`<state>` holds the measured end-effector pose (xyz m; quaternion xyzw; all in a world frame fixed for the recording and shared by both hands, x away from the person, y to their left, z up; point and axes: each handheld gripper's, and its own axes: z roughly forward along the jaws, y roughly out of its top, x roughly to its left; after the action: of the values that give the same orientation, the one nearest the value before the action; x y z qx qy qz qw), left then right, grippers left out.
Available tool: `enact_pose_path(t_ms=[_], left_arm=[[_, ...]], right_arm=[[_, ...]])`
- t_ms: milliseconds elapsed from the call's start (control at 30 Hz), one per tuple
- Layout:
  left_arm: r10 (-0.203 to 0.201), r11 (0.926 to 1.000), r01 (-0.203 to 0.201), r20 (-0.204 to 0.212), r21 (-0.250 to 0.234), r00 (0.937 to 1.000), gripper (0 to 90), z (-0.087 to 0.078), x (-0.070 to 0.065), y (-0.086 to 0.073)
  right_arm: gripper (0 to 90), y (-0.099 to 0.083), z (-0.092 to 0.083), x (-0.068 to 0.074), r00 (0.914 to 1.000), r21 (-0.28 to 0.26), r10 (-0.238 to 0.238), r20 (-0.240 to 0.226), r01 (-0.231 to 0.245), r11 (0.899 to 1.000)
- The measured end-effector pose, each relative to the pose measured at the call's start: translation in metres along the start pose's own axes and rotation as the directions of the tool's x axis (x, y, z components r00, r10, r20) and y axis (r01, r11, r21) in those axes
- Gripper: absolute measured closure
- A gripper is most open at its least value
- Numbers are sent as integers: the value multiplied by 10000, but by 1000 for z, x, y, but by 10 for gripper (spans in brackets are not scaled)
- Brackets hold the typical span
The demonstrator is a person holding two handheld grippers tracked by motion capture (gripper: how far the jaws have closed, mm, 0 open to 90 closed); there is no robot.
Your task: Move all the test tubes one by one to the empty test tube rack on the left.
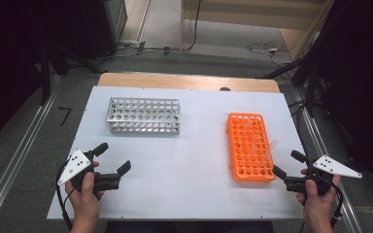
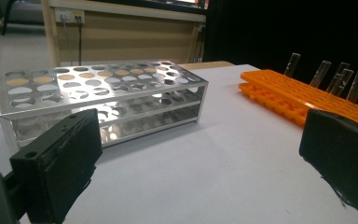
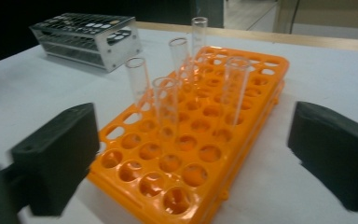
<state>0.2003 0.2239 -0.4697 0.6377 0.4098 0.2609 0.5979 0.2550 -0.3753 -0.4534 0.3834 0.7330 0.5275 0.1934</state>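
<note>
The orange rack [image 3: 191, 135] on the right of the white table [image 1: 184, 160] holds five clear glass tubes [image 3: 165, 109] upright (the other holes are bare). The metal rack [image 1: 144, 115] stands well apart, empty. Left gripper [image 1: 112, 156] and right gripper [image 1: 290, 163]: jaws apart, holding nothing.

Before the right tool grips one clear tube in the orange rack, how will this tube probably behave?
The clear tube looks thin-walled and smooth, so it is probably light, fragile and slippery between pads. It leans loosely in the orange rack, so it may tilt when touched. Being round, it would likely roll if dropped on the table.
</note>
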Motion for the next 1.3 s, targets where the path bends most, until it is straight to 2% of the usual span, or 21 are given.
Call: enact_pose_path(t_ms=[133, 233, 300, 333, 567, 667, 767, 833, 867, 933, 1033, 1300], left_arm=[[-66, 10000, 66, 56, 25, 10000, 0, 1, 0, 0], [-53, 10000, 53, 104, 39, 9999, 0, 1, -1, 0], [-27, 10000, 26, 118, 49, 9999, 0, 1, -2, 0], [-41, 10000, 40, 118, 38, 9999, 0, 1, -2, 1], [-28, 9999, 26, 183, 131, 9998, 0, 3, -4, 0], [-10, 9999, 8, 221, 114, 9998, 0, 3, -5, 0], [-15, 9998, 10, 257, 194, 9997, 0, 4, -5, -1], [-19, 9998, 13, 266, 214, 9996, 0, 4, -5, -1], [-25, 9998, 19, 276, 203, 9996, 0, 5, -6, -1], [-20, 9998, 14, 304, 210, 9995, 0, 4, -7, -1], [20, 9997, -29, 359, 247, 9994, 0, 4, -8, -2], [18, 9994, -33, 442, 341, 9990, 0, 6, -9, -2]], right_arm=[[52, 1, 3, 7, 9996, 198, -121, -261, 126, 9997], [159, 1, 6, 12, 9987, 280, -21, -515, 36, 9996], [178, 1, 7, 13, 9985, 325, -12, -551, 30, 9995], [253, 0, 10, 15, 9980, 486, 100, -628, -70, 9988], [456, -4, 20, 18, 9975, 1105, 169, -692, -91, 9938], [520, -8, 25, 18, 9989, 1469, 289, -368, -232, 9889], [567, -11, 29, 15, 9984, 1464, 531, -204, -496, 9880], [581, -11, 31, 15, 9986, 1495, 517, -114, -495, 9875], [621, -12, 36, 14, 9992, 1600, 391, 102, -403, 9863], [638, -12, 38, 15, 9992, 1645, 381, 134, -398, 9856], [687, -12, 45, 16, 9986, 1687, 229, 470, -306, 9852], [736, -17, 47, 17, 9983, 1374, -111, 564, 32, 9905]])
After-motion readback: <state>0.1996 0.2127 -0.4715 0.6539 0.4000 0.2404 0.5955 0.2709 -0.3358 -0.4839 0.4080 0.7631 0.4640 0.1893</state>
